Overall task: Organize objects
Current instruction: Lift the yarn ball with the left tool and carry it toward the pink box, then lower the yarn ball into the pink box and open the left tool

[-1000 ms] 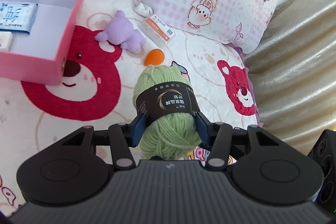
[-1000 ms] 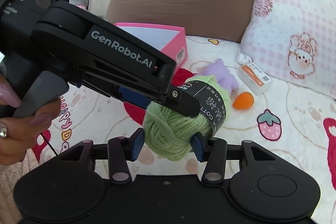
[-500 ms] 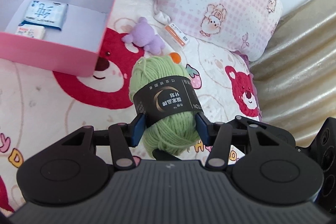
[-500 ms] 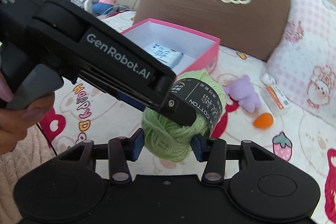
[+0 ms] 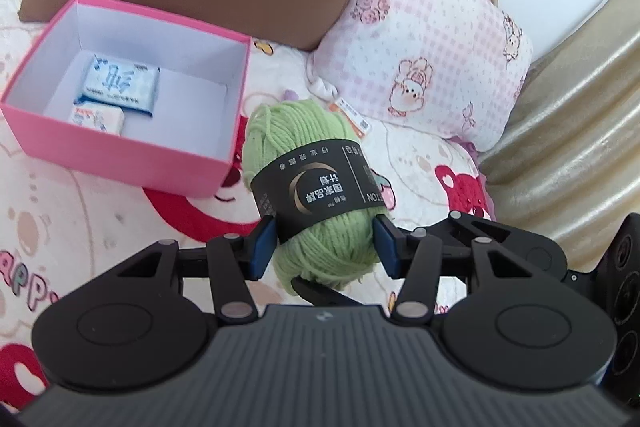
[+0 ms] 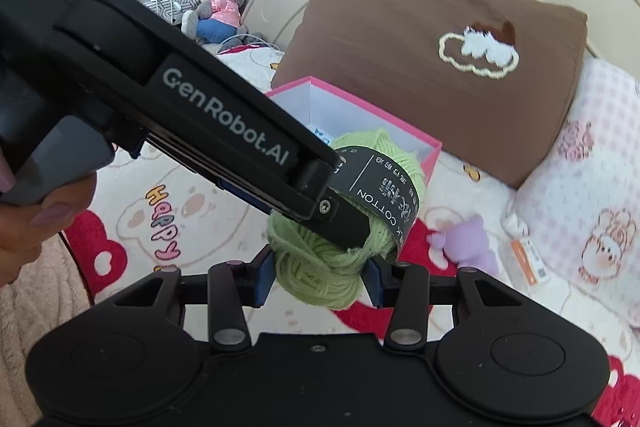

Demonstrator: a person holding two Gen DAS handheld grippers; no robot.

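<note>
Both grippers are matte black. The left gripper (image 5: 324, 247) has blue pads on its fingers (image 5: 262, 251), silver rivets at the linkage joints and a ribbed grey housing. The right gripper (image 6: 320, 277) looks the same. White letters "GenRobot.AI" and one screw mark the left gripper's side.

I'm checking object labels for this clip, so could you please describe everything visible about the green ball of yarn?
The light green ball of soft wool-like yarn is an oblong skein wrapped by a black paper band printed with a gold crescent, white characters and "COTTON". It is held off the bear-print bedspread, beside the open pink cardboard box. The left hand-held gripper clamps it with blue pads on both sides; the right hand-held gripper also pinches its lower end, jaws closing.
</note>
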